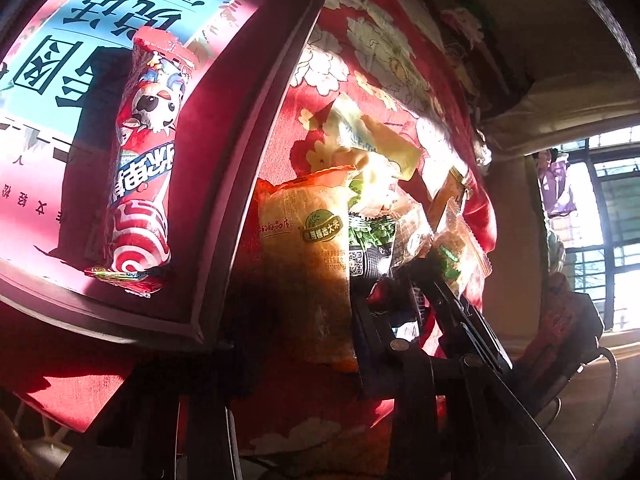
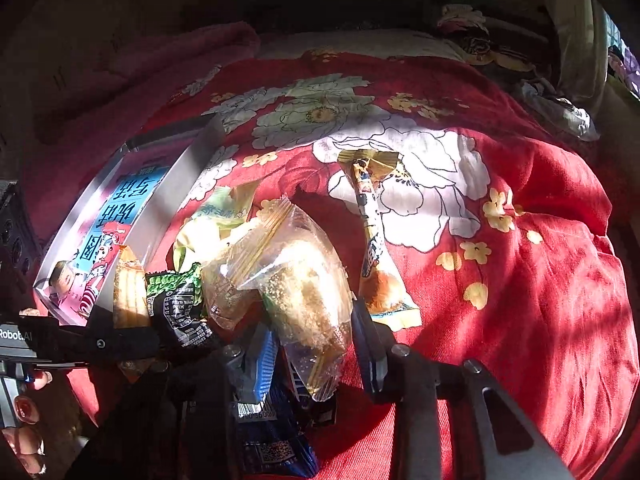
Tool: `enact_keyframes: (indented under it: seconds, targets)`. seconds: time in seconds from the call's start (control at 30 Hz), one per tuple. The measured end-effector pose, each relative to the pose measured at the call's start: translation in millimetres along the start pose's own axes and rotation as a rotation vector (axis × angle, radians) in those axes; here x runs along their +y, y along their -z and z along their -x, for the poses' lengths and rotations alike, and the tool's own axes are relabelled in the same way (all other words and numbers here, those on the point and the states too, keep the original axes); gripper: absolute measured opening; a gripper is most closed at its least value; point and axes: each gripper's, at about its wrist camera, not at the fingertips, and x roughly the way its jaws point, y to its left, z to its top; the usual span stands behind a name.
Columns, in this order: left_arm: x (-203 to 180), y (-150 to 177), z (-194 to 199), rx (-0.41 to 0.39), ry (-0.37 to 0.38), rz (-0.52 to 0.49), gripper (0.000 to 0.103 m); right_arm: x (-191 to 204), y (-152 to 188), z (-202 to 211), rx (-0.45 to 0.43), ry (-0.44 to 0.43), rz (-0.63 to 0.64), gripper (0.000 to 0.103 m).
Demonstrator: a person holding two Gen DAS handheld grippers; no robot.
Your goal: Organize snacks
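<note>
My left gripper (image 1: 304,300) is shut on an orange rice-cracker packet (image 1: 308,248), which stands upright between its dark fingers. My right gripper (image 2: 308,320) is shut on a clear packet of golden sesame cakes (image 2: 296,280); the blue pad (image 2: 262,364) presses its left side. Both packets come from one pile of snacks on a red floral cloth (image 2: 520,280). To the left lies an open grey-rimmed box (image 1: 248,160) with a pink and blue printed bottom. A red cartoon-print roll snack (image 1: 140,160) lies in it.
The pile also holds a green-black packet (image 1: 368,248), a pale yellow-green packet (image 1: 372,148) and a blue packet (image 2: 272,440) under my right gripper. A long stick snack (image 2: 372,232) lies apart on the cloth. A barred window (image 1: 600,220) glares at the right.
</note>
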Motion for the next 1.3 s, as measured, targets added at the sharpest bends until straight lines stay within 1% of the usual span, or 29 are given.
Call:
enact_keyframes:
  seconds: [0.1,0.27,0.43,0.67,0.9,1.07,1.17,1.3]
  targets:
    - [-3.2,1.3,-1.2,0.013,0.019,-0.011,0.036,-1.7,0.3,1.6,-0.008,-0.013,-0.011,0.033]
    - [-8.8,5.0,2.2,0.008,0.021,-0.046,0.036,-2.8,0.2,6.9,-0.027,-0.061,-0.023,0.032]
    - [-19.0,3.9,20.2,-0.035,0.023,-0.101,0.036,-8.7,0.2,15.8,-0.06,-0.118,-0.069,0.032]
    - [-29.8,3.4,40.2,-0.088,-0.004,-0.173,0.036,-13.5,0.8,29.9,-0.112,-0.191,-0.126,0.032]
    - [-29.0,3.5,53.5,-0.116,-0.024,-0.212,0.036,-8.2,1.9,45.1,-0.161,-0.206,-0.136,0.032]
    - [-26.9,3.6,61.4,-0.131,-0.028,-0.225,0.036,2.8,3.2,50.4,-0.163,-0.202,-0.114,0.032]
    - [-25.6,3.7,65.3,-0.128,-0.013,-0.223,0.036,8.8,4.6,53.8,-0.166,-0.205,-0.105,0.032]
    - [-24.1,3.9,70.8,-0.138,-0.013,-0.229,0.036,17.0,6.7,58.5,-0.172,-0.205,-0.091,0.032]
